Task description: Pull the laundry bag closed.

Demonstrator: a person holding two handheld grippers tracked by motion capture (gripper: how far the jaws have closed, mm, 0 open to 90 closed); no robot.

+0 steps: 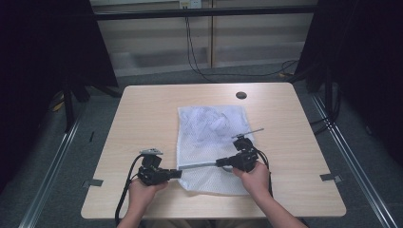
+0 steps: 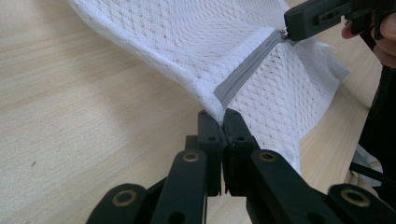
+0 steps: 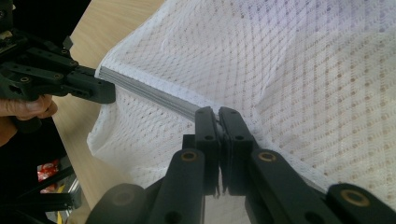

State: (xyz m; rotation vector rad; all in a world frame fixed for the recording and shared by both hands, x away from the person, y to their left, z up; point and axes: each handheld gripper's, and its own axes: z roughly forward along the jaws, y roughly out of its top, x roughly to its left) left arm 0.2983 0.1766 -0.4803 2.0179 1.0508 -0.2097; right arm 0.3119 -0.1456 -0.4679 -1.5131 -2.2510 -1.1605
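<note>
- A white mesh bag point(image 1: 211, 147) lies on the wooden table point(image 1: 142, 114), near its front edge, with a grey zipper point(image 1: 197, 165) running across its near end.
- The left gripper point(image 1: 177, 174) has its jaws pressed together on the bag's corner at the zipper's end point(image 2: 219, 100), lifting the mesh a little off the table.
- The right gripper point(image 1: 219, 163) is clamped at the other end of the zipper point(image 3: 187, 106); it seems to hold the slider, though the jaws hide it.
- The zipper is pulled taut between the two grippers.
- A small dark round hole point(image 1: 241, 95) sits near the table's far edge.
</note>
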